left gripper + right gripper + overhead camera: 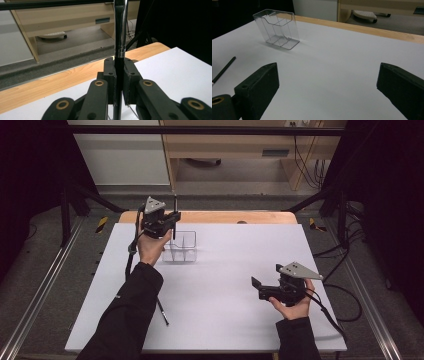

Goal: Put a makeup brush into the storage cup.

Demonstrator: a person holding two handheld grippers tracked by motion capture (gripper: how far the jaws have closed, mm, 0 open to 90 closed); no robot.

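My left gripper [169, 220] is clamped on a black pen [121, 37], held upright above the clear divided holder [181, 246]. My right gripper [264, 289] rests with jaws wide apart, well away near the table's right side.

One camera hangs overhead, looking forward and down on the whole table [210, 285]. Another rides each gripper, low and close above its jaws. The right one and the overhead share the clear holder [277, 28].
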